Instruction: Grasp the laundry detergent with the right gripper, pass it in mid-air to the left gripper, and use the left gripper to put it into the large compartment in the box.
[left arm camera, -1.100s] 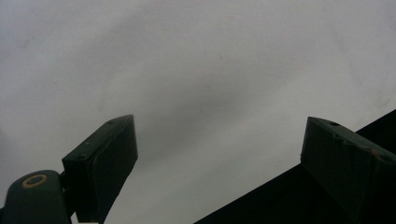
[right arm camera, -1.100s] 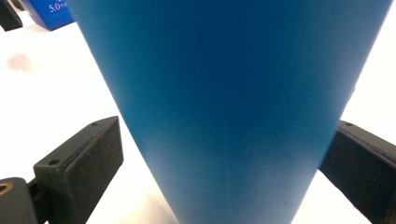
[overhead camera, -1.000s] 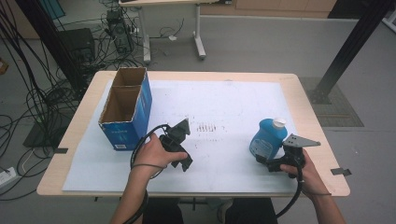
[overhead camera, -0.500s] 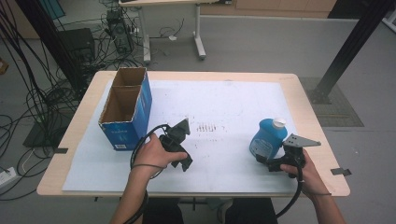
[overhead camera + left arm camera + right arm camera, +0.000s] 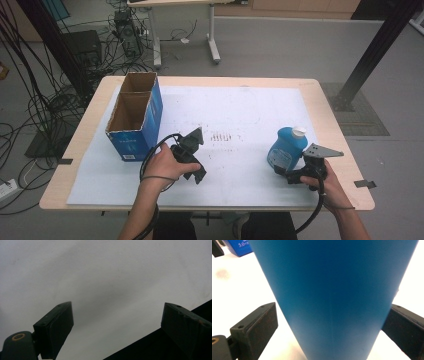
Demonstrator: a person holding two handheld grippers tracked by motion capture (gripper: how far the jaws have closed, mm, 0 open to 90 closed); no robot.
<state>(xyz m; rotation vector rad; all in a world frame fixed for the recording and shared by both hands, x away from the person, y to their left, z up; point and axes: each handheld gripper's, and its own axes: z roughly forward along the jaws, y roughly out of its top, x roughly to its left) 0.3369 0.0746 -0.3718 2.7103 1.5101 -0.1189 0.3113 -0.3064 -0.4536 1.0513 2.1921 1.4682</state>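
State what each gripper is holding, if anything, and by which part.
The right gripper has the blue bottle between its jaws at the lower body; whether they actually clamp it cannot be told. The left gripper is open, with nothing between its jaws.

Both forearms come in over the near edge of the table (image 5: 90, 145). The left hand (image 5: 162, 164) holds the left gripper (image 5: 192, 142) near the table's middle front, tilted, its jaws spread wide with nothing between them. The right hand (image 5: 320, 179) holds the right gripper (image 5: 282, 170) toward the table's right front, low and pointing left, its jaws parted, one on either side of a bottle (image 5: 286, 147); whether they touch it is unclear.
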